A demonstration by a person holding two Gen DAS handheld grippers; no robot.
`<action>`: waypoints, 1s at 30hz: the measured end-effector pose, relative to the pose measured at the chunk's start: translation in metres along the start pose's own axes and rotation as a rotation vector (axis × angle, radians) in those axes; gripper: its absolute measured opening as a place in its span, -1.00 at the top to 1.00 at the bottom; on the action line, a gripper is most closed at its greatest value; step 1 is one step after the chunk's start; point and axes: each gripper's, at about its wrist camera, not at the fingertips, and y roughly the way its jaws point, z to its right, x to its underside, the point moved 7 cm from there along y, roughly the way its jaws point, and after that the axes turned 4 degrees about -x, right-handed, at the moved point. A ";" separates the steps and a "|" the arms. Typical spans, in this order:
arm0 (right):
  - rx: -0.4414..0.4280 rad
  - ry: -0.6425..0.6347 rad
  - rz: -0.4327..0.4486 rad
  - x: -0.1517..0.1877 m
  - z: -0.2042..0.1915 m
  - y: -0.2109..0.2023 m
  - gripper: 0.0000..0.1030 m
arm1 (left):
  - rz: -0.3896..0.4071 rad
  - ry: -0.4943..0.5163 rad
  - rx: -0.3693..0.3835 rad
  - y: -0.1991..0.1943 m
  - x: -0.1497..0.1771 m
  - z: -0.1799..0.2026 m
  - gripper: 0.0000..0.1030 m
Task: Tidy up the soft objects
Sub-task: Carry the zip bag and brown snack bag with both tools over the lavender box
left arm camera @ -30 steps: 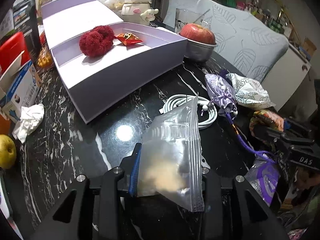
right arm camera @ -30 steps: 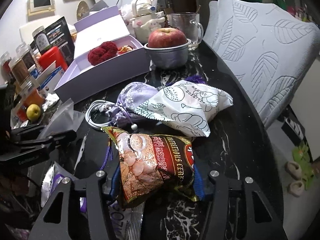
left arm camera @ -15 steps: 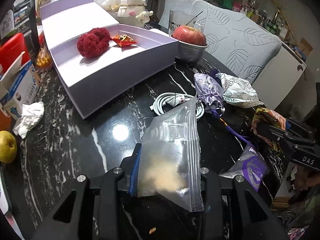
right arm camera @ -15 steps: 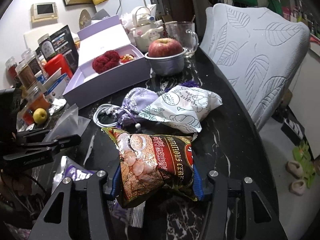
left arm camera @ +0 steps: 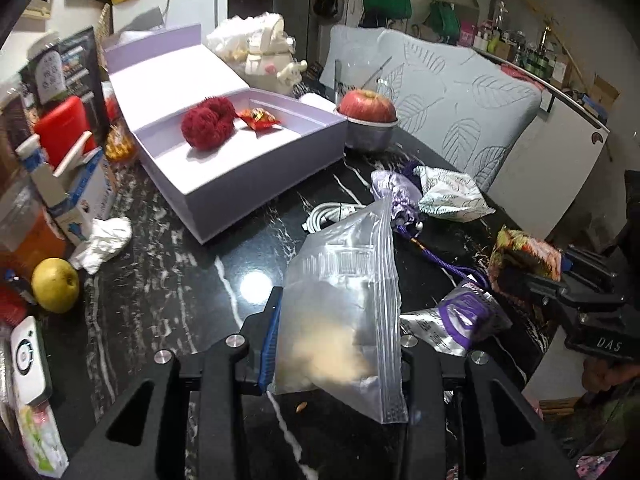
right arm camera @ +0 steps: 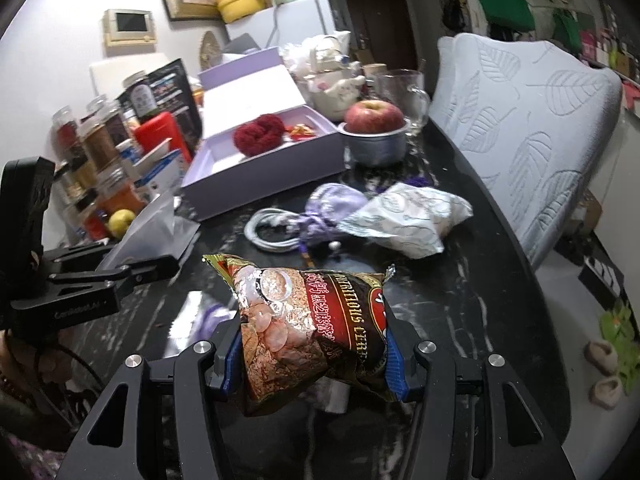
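Black marble bench [left arm camera: 168, 280], cluttered — left tongs [left arm camera: 336, 344] clamp a clear zip bag [left arm camera: 344, 312] above it; right tongs [right arm camera: 312, 364] grip a cereal packet [right arm camera: 312, 316] — lilac box [left arm camera: 256, 176] lies open beyond.

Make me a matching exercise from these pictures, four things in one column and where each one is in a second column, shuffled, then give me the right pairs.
Things:
1. clear zip bag
2. cereal packet
3. red pom-pom
4. red apple

Places:
A. in the metal bowl
B. between the fingers of the left gripper
C. inside the open lilac box
D. between the fingers of the right gripper

Pairs: 1-B, 2-D, 3-C, 4-A
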 end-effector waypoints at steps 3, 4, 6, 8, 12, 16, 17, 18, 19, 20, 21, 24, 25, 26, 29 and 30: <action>-0.027 -0.040 0.020 -0.001 -0.015 -0.006 -0.07 | 0.029 -0.004 -0.019 -0.013 -0.001 -0.002 0.31; -0.034 -0.058 0.025 -0.002 -0.020 -0.008 -0.07 | 0.036 -0.006 -0.024 -0.017 -0.001 -0.002 0.31; -0.048 -0.081 0.032 -0.004 -0.028 -0.009 -0.07 | 0.053 -0.013 -0.038 -0.026 -0.002 -0.005 0.31; -0.076 -0.096 0.040 -0.008 -0.037 -0.010 -0.07 | 0.076 -0.019 -0.053 -0.036 -0.004 -0.008 0.31; -0.119 -0.131 0.058 -0.020 -0.053 -0.011 -0.07 | 0.126 -0.031 -0.087 -0.054 -0.012 -0.017 0.31; -0.144 -0.172 0.082 -0.034 -0.067 -0.015 -0.07 | 0.169 -0.039 -0.113 -0.067 -0.023 -0.025 0.31; -0.151 -0.182 0.088 -0.038 -0.070 -0.016 -0.07 | 0.183 -0.043 -0.119 -0.071 -0.027 -0.027 0.31; -0.160 -0.191 0.093 -0.043 -0.073 -0.016 -0.07 | 0.197 -0.048 -0.124 -0.074 -0.031 -0.029 0.31; -0.166 -0.198 0.096 -0.047 -0.075 -0.016 -0.07 | 0.210 -0.050 -0.127 -0.077 -0.035 -0.031 0.31; -0.171 -0.208 0.099 -0.052 -0.078 -0.016 -0.07 | 0.224 -0.052 -0.131 -0.080 -0.040 -0.033 0.31; -0.176 -0.218 0.103 -0.057 -0.080 -0.016 -0.07 | 0.234 -0.053 -0.136 -0.083 -0.044 -0.035 0.31; -0.180 -0.246 0.128 -0.074 -0.087 -0.016 -0.07 | 0.263 -0.049 -0.155 -0.090 -0.056 -0.040 0.31; -0.180 -0.253 0.135 -0.079 -0.088 -0.017 -0.07 | 0.273 -0.049 -0.161 -0.092 -0.061 -0.042 0.31; -0.180 -0.259 0.143 -0.084 -0.089 -0.018 -0.07 | 0.279 -0.048 -0.164 -0.093 -0.064 -0.045 0.31; -0.181 -0.277 0.167 -0.101 -0.093 -0.019 -0.07 | 0.296 -0.046 -0.175 -0.095 -0.077 -0.051 0.31; -0.181 -0.282 0.172 -0.105 -0.094 -0.019 -0.07 | 0.301 -0.046 -0.178 -0.095 -0.081 -0.053 0.31</action>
